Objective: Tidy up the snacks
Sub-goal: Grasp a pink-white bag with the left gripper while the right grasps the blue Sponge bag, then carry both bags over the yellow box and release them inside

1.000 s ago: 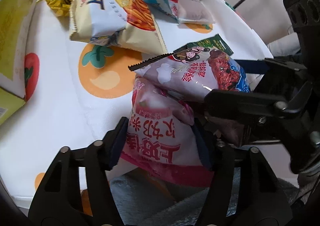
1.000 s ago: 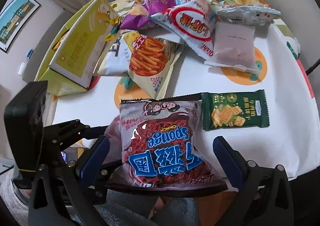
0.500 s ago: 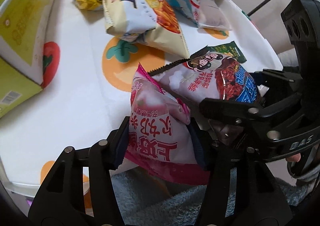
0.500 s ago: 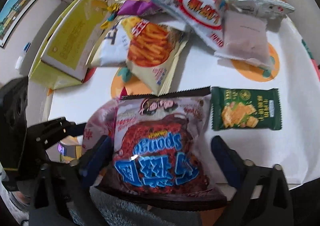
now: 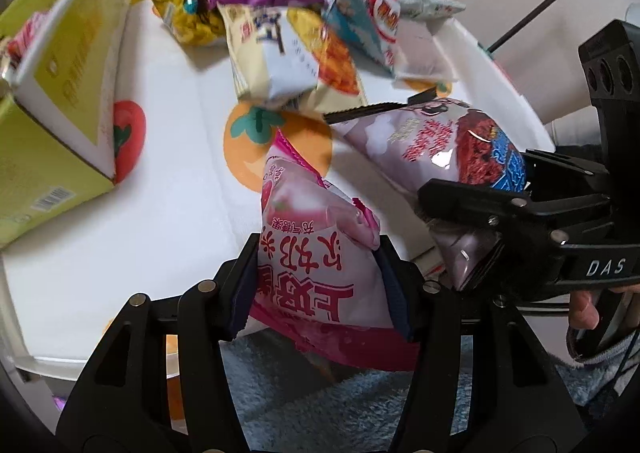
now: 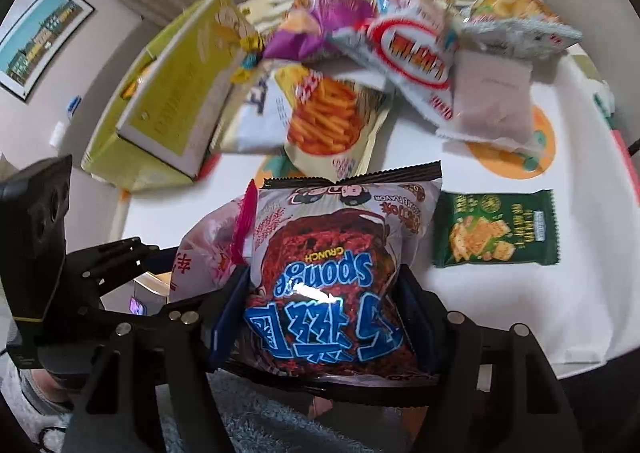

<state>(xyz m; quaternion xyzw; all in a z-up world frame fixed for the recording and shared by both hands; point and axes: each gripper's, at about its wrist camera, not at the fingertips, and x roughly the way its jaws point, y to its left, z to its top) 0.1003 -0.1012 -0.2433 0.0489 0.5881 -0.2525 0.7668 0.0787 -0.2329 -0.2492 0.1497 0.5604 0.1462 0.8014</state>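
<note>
White cloth with orange fruit covers the table point(image 5: 180, 189). My big yellow-green box point(image 5: 60, 101) lies on its side at the left; I cannot tell what is inside. My right claw point(image 6: 326, 317) pinches the puffy Sponge bag point(image 6: 332, 273) by its bottom. My left claw point(image 5: 320, 285) pinches the pink bag point(image 5: 316, 249) the same way. Both hang over the near edge. I think they are light, soft and slippery.

Left gripper point(image 5: 320, 285) clamping pink snack bag point(image 5: 316, 253), jaws pressing its sides. Right gripper point(image 6: 324, 317) squeezing Sponge Crunch bag point(image 6: 332, 285) likewise. Both grippers sitting close alongside each other, pointing tableward.
</note>
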